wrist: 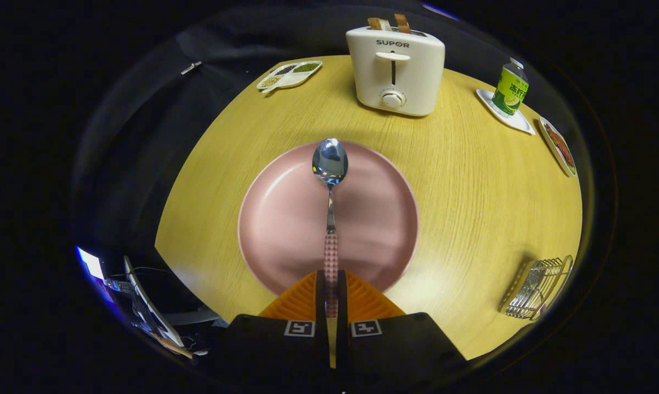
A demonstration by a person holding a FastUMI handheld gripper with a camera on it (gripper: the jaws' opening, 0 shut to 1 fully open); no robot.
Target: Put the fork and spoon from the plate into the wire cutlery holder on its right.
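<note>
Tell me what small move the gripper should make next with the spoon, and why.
Probably swing right toward the wire cutlery holder. The gripper is shut on the checked handle of the shiny metal spoon, whose bowl points out over the round pink plate. The holder sits on the yellow wooden table to the plate's right, apart from it.

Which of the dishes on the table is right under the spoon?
The big round pink plate, just ahead of the tongs, which are shut on the spoon by its handle. The divided dish, bottle saucer and food dish lie far beyond.
</note>
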